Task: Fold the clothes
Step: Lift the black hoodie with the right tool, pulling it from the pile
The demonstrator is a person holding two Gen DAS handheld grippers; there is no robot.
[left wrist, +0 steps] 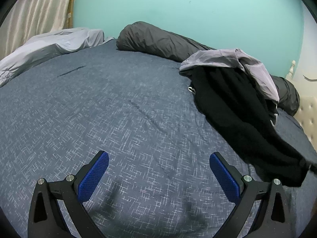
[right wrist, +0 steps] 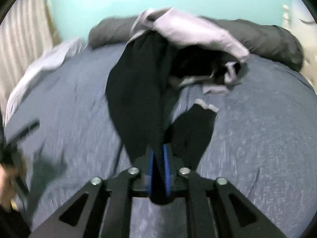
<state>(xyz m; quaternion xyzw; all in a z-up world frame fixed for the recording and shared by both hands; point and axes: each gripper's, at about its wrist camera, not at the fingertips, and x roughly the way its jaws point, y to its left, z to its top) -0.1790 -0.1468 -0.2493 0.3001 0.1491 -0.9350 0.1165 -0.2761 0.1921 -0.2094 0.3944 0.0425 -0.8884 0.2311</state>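
Pinching a long black fabric garment [right wrist: 136, 91] between its blue pads, the right gripper [right wrist: 158, 154] has the cloth drawn taut from the pile at the far side of the bed toward the near edge. The pads stand close together with the dark cloth caught between them — a grasp, though the right wrist view is smeared with blur. The garment's far end disappears under a crumpled lavender cloth [right wrist: 194, 33], which lies against a rolled dark grey blanket [left wrist: 156, 39] along the turquoise wall [left wrist: 188, 6]. Everything rests on a blue-grey woven bedspread [left wrist: 111, 109]. The left gripper [left wrist: 159, 155] hangs over bare bedspread with its blue-padded fingers [left wrist: 93, 178] spread wide, holding nothing — the black garment lies off to its right, apart from it. A pale grey sheet [left wrist: 49, 45] is bunched at the far left by a striped curtain [left wrist: 37, 10].
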